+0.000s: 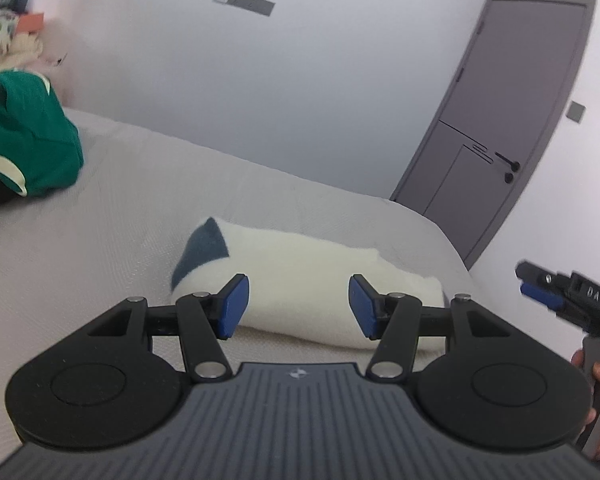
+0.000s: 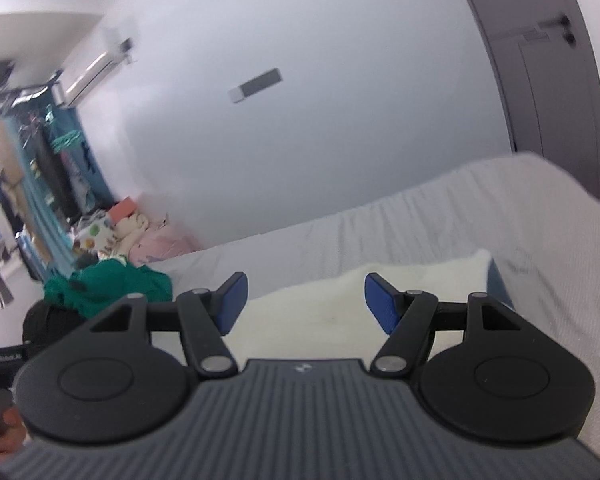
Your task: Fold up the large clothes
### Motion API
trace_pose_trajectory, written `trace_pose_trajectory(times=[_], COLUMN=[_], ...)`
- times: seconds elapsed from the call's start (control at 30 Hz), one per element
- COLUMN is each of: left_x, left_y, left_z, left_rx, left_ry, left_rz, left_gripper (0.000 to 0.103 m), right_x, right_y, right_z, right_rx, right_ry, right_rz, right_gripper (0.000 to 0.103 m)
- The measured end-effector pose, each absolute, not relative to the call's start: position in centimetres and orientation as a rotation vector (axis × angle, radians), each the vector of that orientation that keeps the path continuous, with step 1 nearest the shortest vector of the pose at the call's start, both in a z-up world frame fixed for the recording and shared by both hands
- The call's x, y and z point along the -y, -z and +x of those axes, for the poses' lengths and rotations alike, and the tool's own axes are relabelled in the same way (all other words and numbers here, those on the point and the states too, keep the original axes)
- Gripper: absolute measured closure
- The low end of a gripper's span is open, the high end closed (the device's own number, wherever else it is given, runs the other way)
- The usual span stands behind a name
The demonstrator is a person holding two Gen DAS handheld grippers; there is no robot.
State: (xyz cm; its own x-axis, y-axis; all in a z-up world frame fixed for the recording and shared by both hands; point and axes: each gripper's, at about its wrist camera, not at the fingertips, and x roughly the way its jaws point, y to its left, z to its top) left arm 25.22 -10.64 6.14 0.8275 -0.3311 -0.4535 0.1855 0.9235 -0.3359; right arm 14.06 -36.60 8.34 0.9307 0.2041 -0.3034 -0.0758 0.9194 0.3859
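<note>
Item: folded cream garment (image 1: 300, 280) with dark blue patch, lying on the bed (image 1: 100, 248) just ahead of and below my left claw (image 1: 298, 306); claw released, nothing between its pads. My right claw (image 2: 306, 304) likewise released, empty, above the same garment. Green garment (image 1: 28, 136) heaped far left of the left claw. Grey door (image 1: 512, 120) beyond, right. No containers seen

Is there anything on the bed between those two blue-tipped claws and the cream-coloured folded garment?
Nothing visible. The left gripper and right gripper both hang open above the cream folded garment, with only bare bed cover nearby. The green clothes lie well off to the side.
</note>
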Motion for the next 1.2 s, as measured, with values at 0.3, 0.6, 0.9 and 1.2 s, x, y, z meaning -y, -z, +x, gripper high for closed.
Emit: trace_pose_trajectory(times=[0.3, 0.6, 0.9, 1.2], left_x=[12.3, 13.2, 13.2, 13.5], left_y=[-8.7, -7.4, -5.6, -3.6], left_z=[17.8, 14.0, 12.7, 12.0], left_rx=[-0.512, -0.478, -0.476, -0.484], left_ry=[0.305, 0.31, 0.311, 0.302], left_rz=[-0.205, -0.137, -0.126, -0.113], left_gripper=[0.042, 0.042, 0.042, 0.042], right_x=[33.1, 30.4, 28.4, 27.8], right_y=[-9.2, -7.8, -5.9, -4.2], right_z=[9.6, 6.7, 4.2, 2.7], right_rx=[-0.326, -0.371, -0.381, -0.396], right_ry=[-0.156, -0.155, -0.139, -0.113], right_rz=[0.253, 0.227, 0.19, 0.175], right_gripper=[0.035, 0.035, 0.035, 0.035])
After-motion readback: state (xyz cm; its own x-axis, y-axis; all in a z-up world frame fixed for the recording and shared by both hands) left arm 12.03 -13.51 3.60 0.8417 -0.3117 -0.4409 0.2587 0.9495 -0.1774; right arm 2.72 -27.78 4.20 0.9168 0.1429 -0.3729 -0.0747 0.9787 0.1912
